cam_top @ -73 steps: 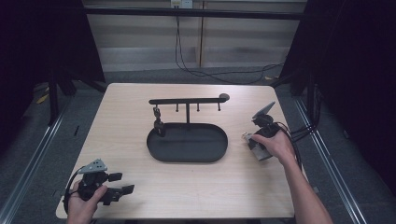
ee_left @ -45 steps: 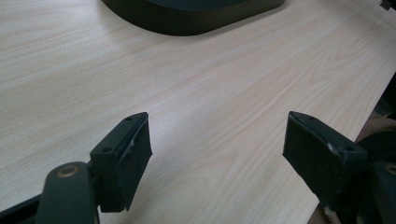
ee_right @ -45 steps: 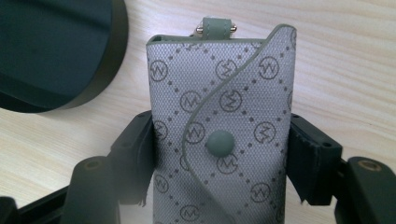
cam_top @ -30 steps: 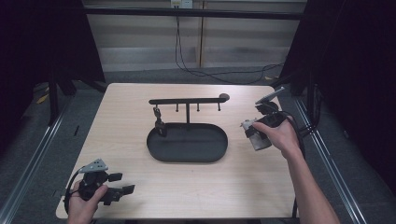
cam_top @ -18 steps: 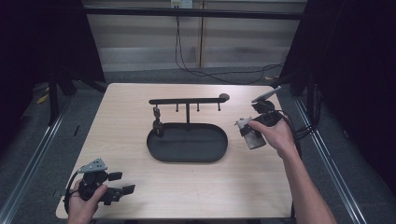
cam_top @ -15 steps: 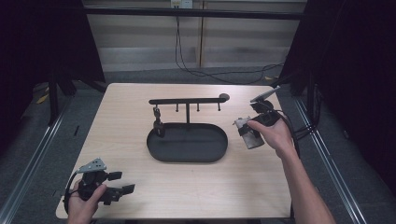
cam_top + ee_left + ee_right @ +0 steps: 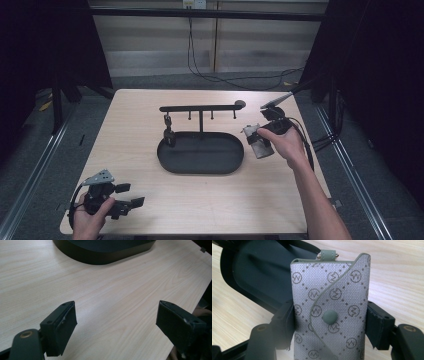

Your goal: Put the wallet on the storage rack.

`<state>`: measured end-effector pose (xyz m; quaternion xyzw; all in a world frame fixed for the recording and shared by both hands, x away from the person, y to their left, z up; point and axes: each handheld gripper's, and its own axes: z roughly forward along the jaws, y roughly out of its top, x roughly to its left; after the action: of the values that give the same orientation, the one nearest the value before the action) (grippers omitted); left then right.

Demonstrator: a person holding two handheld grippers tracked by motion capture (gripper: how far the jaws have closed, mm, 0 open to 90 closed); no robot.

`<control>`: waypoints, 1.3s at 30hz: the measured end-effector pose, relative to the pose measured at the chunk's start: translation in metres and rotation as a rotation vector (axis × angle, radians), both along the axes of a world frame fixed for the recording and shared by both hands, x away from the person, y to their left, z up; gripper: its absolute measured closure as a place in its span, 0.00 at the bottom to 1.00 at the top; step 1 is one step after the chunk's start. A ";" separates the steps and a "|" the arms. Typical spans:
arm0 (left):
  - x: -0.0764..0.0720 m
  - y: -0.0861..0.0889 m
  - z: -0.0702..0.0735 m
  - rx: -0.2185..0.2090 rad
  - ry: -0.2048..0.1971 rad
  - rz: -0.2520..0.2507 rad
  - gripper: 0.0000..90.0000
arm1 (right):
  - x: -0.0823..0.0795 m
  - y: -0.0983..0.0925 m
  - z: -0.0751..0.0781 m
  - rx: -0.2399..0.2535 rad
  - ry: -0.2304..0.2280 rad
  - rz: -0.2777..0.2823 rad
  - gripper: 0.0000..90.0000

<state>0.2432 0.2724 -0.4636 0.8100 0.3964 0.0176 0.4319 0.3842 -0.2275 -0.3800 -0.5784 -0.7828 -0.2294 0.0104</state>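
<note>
Nearest, at the front left corner of the pale wood-grain tabletop point(image 7: 150, 125): left claw point(image 7: 127, 196), held low in a hand, black jaws standing wide apart with nothing but bare wood between them; jaws just now opening to that spread. Seen along its own jaws in the left gripper view: left claw point(image 7: 116, 322) hovering over the grain, dark pads point(image 7: 68, 317) clear of everything, rounded wall of the black oval tray point(image 7: 105, 255) ahead.

Farther in, at the middle of the tabletop: black oval tray point(image 7: 200, 152) with a flat floor and low rim. Rising from its back edge, a slim black post carrying a horizontal black bar with small hanging hooks point(image 7: 200, 108); one small dark piece point(image 7: 169, 134) dangling from the left hook down to the tray's rim.

To the right of the tray, just beside its right end: right claw point(image 7: 255, 141), gripped by a hand reaching in from the lower right, clamped on a grey patterned fabric key pouch with a green snap button point(image 7: 257, 145). In the right gripper view: right claw point(image 7: 329, 322) pressed against both long sides of the pouch point(image 7: 332, 302), curved flap fastened by the round snap, small green tab with metal studs at its top end, tray behind and below at the left. Pouch held off the wood, tilted, well apart from the left claw.
</note>
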 end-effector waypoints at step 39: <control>0.001 0.001 0.000 -0.005 -0.004 0.004 0.20 | 0.014 0.044 -0.027 0.106 -0.026 -0.014 0.37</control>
<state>0.2445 0.2734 -0.4638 0.8081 0.3972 0.0193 0.4345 0.3984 -0.1838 -0.4072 -0.5794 -0.7656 -0.2779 0.0292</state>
